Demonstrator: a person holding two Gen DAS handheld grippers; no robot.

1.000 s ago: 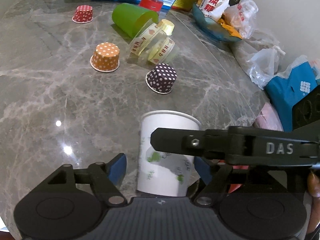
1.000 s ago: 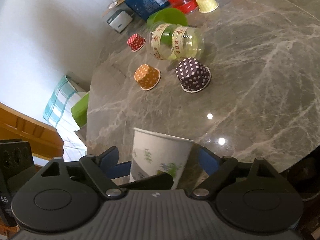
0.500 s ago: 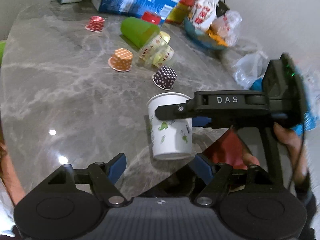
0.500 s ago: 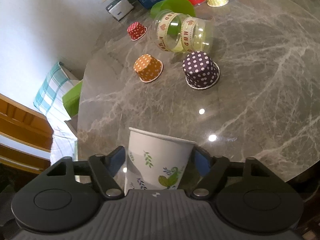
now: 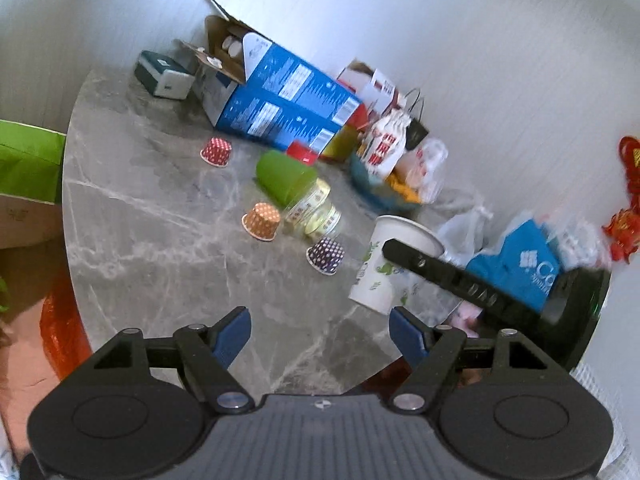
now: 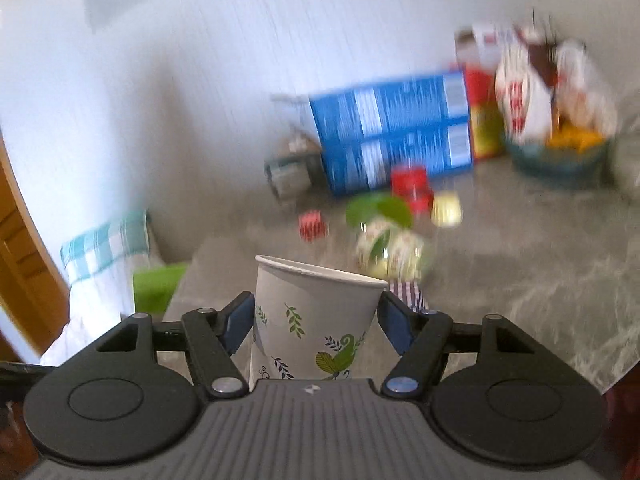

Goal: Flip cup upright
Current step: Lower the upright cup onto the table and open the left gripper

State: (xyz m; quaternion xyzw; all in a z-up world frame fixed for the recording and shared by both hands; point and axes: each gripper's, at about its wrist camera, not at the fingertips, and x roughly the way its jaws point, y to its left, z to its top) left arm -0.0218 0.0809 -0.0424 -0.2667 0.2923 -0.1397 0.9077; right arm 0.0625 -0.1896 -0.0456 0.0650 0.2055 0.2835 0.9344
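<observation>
Gripping the white paper cup (image 6: 316,320) printed with green leaves, the right gripper (image 6: 316,324) has its blue pads (image 6: 240,322) pressed on both sides of the cup wall, mouth up. From the left wrist camera the cup (image 5: 384,264) sits at about two o'clock, tilted, near the edge of the marble table (image 5: 160,248); whether its base touches the top cannot be told. The left gripper (image 5: 320,330) stands wide apart with nothing between its fingers. Further out at twelve o'clock lie a purple dotted muffin cup (image 5: 326,255), an orange one (image 5: 261,221), a green tumbler (image 5: 284,176) on its side and a blue carton (image 5: 280,100).
</observation>
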